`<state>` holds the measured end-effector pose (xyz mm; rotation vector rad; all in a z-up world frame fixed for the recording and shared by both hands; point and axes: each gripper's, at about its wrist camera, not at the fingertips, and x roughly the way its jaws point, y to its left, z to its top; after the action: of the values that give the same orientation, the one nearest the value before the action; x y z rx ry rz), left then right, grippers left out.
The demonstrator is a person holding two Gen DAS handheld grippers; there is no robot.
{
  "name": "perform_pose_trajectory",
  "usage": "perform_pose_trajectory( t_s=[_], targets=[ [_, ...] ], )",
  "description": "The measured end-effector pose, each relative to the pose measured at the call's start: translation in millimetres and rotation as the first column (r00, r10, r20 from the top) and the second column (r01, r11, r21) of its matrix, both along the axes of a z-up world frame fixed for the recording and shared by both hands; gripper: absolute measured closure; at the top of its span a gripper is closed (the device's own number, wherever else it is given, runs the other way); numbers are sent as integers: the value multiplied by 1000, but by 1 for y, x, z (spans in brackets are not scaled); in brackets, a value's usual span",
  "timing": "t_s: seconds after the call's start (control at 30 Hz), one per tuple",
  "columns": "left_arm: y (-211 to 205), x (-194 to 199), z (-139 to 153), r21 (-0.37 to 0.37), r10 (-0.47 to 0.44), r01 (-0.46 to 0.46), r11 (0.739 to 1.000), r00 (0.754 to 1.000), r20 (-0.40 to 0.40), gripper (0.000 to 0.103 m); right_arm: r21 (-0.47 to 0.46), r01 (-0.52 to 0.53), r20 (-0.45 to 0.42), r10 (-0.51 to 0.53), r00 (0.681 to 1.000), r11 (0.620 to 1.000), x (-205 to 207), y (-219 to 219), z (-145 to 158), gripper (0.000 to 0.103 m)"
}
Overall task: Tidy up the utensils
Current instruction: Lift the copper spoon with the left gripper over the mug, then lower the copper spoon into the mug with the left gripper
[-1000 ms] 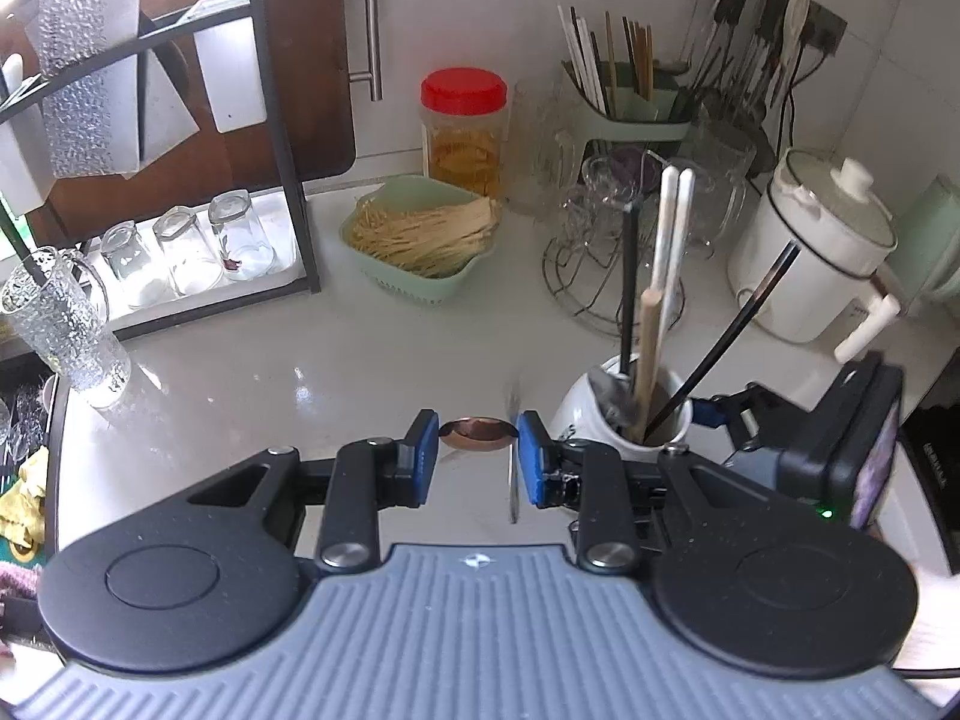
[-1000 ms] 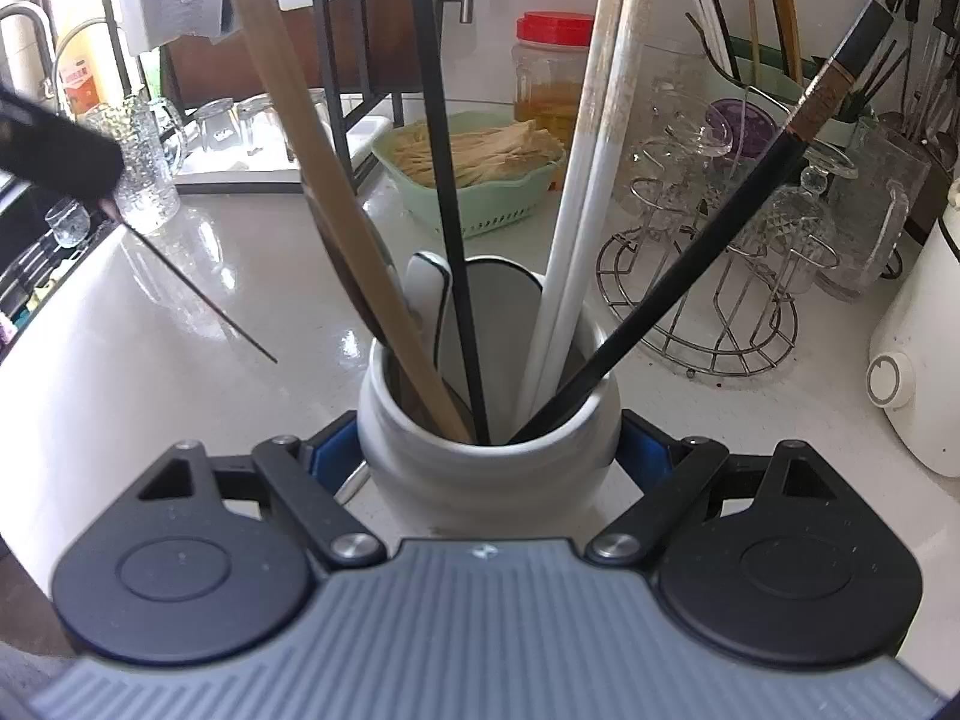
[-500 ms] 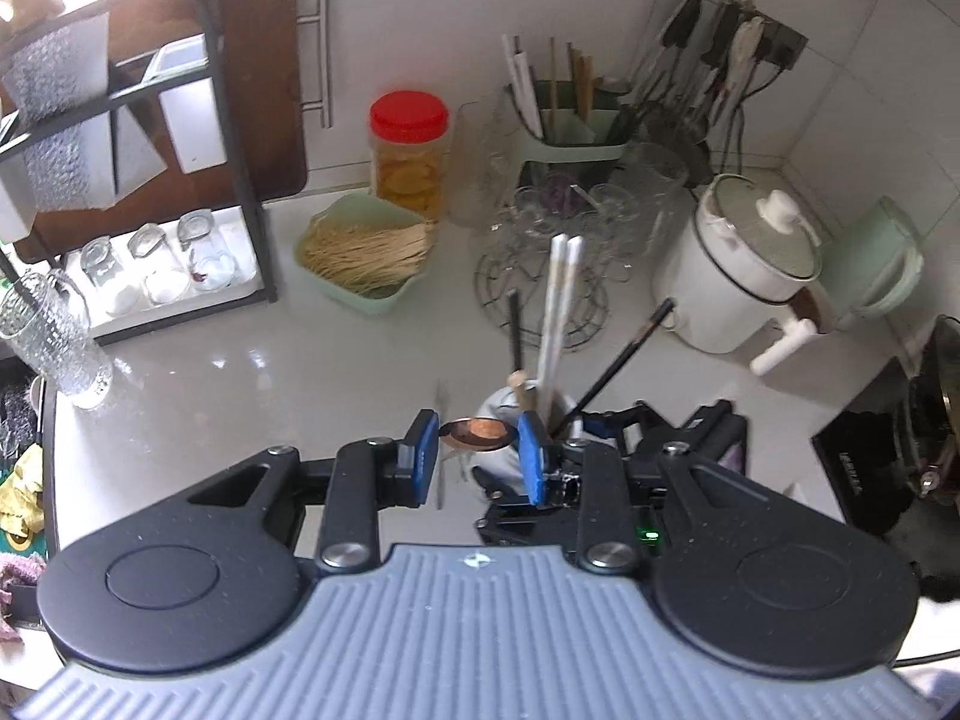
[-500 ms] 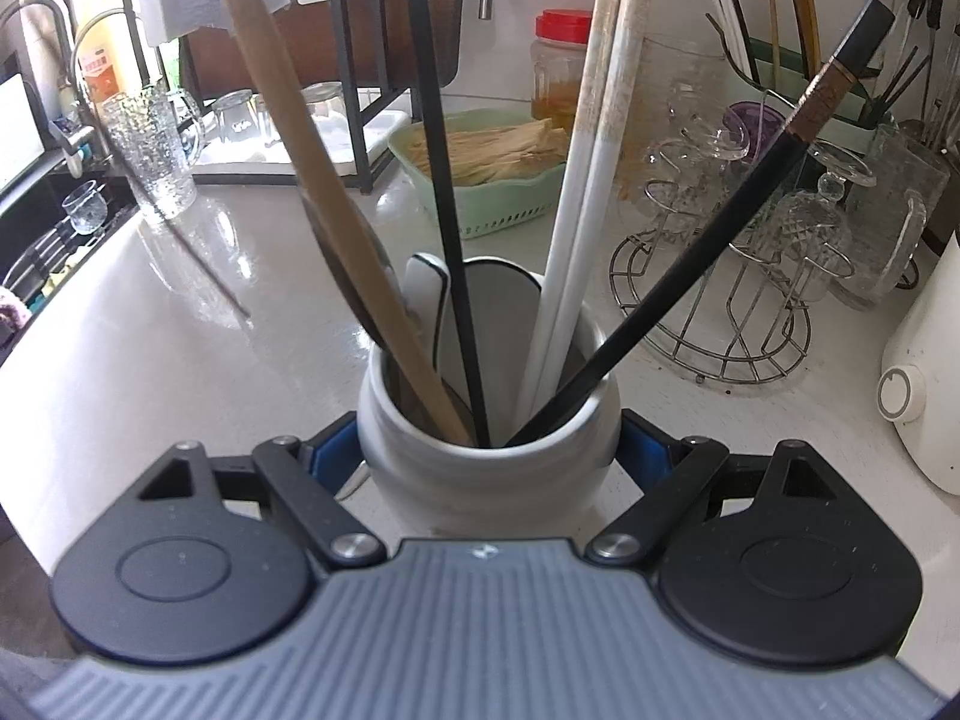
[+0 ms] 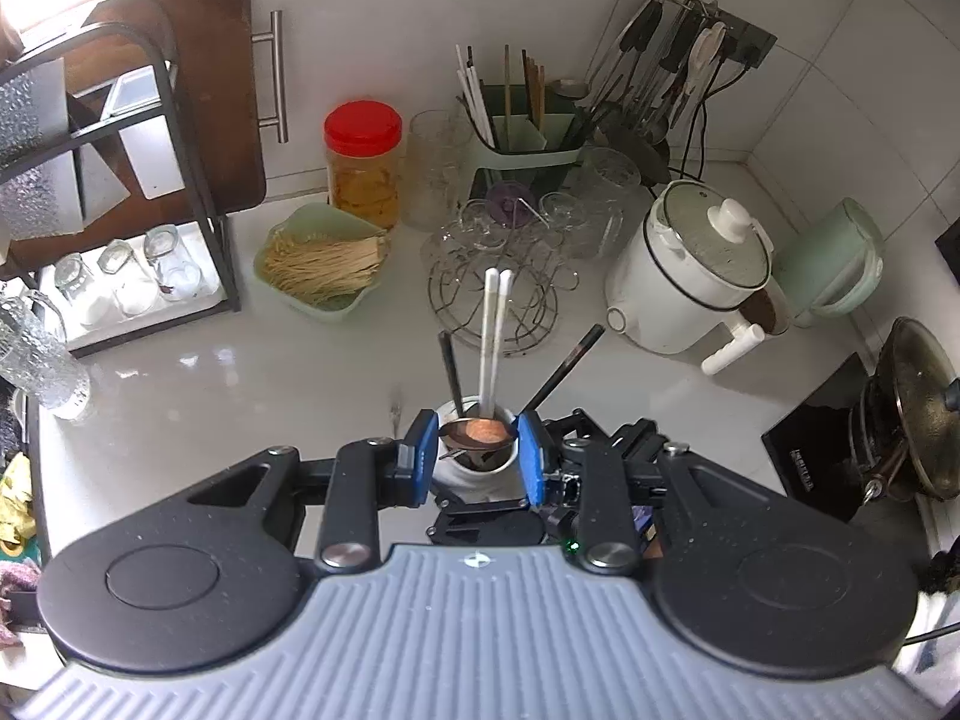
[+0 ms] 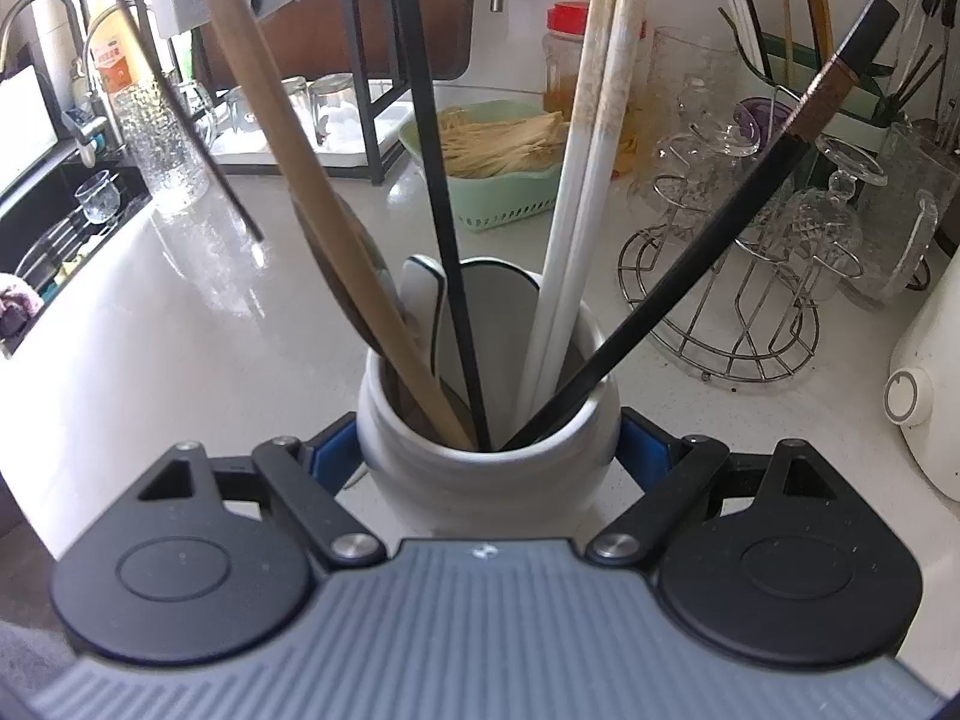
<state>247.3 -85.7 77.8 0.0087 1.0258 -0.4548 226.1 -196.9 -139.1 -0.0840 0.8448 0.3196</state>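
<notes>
From the left wrist, the left tool point(image 5: 474, 450) pinches a copper-bowled spoon point(image 5: 477, 433) by the edges of its bowl, above the white jar point(image 5: 477, 468); the spoon hangs bowl up, its handle seemingly pointing down, hidden. That thin edge grip could slip, or the handle could snag the chopsticks point(image 5: 492, 342). From the right wrist, the right tool point(image 6: 486, 456) clamps the jar on the bench point(image 6: 180, 330); its utensils stand upright, fanned outward, and a knock could tip it.
</notes>
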Motion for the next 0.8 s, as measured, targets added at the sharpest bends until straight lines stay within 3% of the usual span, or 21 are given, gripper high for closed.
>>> perform_pose_trajectory(
  t_s=[0.43,0.8],
  targets=[
    [-28,20,-18,-31,-41,40,999,998,-42,70,9,13,2,-13,1000,1000,-1,0,0,13],
    [-60,41,-58,33,-140,144,989,985,-97,70,15,46,15,-46,999,999,-5,2,-1,13]
  ],
)
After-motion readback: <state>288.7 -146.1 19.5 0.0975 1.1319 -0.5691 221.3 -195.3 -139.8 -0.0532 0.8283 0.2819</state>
